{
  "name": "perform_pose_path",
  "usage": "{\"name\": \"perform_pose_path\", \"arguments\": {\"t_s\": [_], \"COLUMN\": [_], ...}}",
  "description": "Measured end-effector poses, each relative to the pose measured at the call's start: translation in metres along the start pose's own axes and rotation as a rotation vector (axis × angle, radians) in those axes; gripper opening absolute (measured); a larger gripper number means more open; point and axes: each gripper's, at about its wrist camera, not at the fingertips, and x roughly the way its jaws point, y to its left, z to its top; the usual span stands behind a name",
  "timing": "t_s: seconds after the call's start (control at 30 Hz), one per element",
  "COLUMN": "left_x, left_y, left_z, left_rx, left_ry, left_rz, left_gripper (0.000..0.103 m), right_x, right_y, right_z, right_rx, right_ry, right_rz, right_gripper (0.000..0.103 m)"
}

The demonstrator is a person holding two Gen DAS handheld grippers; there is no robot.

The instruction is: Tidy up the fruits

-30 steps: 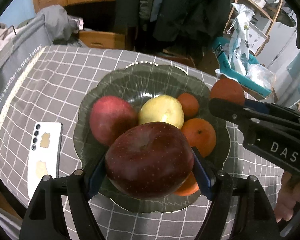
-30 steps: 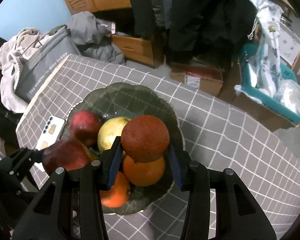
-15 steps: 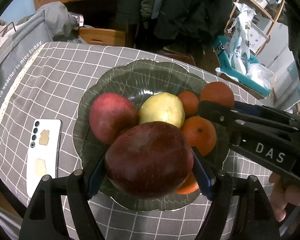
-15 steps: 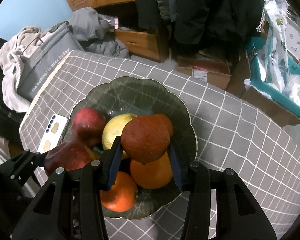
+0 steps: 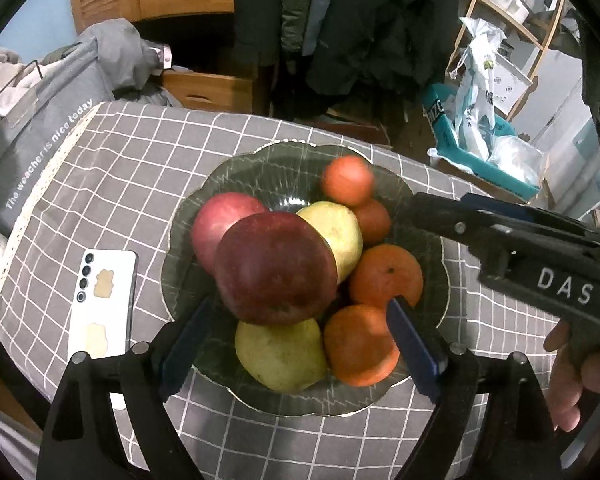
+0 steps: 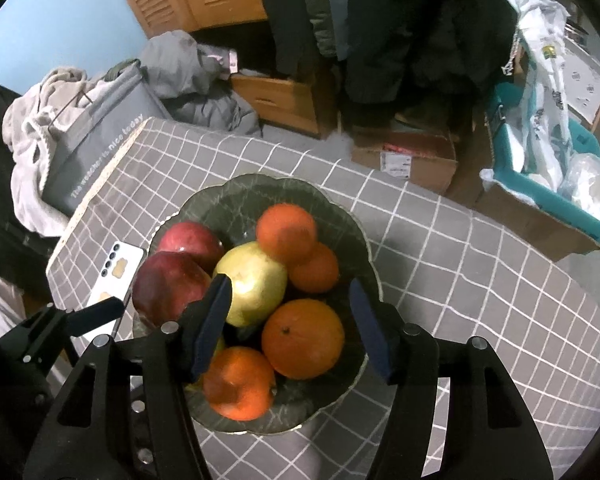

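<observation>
- Fruit fills the dark green bowl point(image 6: 342, 216) on the grey checked tablecloth point(image 6: 480, 280); both of your grippers hang over its near side with nothing between their pads.
- Your left gripper point(image 5: 300, 338) has its jaws spread wide. The dark red apple point(image 5: 275, 267) sits just ahead of the pads, apart from them, lying on top of the pile against the lighter red apple point(image 5: 220, 222) and the yellow pear point(image 5: 336, 232).
- Below that apple, between your left fingers, you see a second yellow pear point(image 5: 280, 354) and an orange point(image 5: 358, 346) at the bowl's near rim.
- Your right gripper point(image 6: 290, 326) is equally wide apart. The blurred orange point(image 6: 286, 234) (blurred in both views) lies beyond its fingertips towards the far side of the bowl, touching the smaller orange point(image 6: 316, 268) and the pear.
- A large orange point(image 6: 303, 338) sits between your right fingers, lower down in the bowl, untouched by either pad.
- A white phone point(image 5: 100, 300) lies face down on the cloth just left of the bowl.
</observation>
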Motion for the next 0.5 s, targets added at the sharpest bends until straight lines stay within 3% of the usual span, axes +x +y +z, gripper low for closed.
{"name": "perform_pose_path", "arguments": {"t_s": [0.2, 0.5], "left_x": [-0.018, -0.059], "left_y": [0.0, -0.007], "left_z": [0.001, 0.005], "left_rx": [-0.006, 0.011], "left_ry": [-0.035, -0.122], "left_rz": [-0.008, 0.003], "left_gripper": [0.089, 0.089], "right_x": [-0.022, -0.075], "right_y": [-0.005, -0.007], "right_z": [0.0, -0.005], "right_rx": [0.016, -0.006], "right_ry": [-0.038, -0.138], "right_rz": [-0.013, -0.146], "right_gripper": [0.062, 0.066]}}
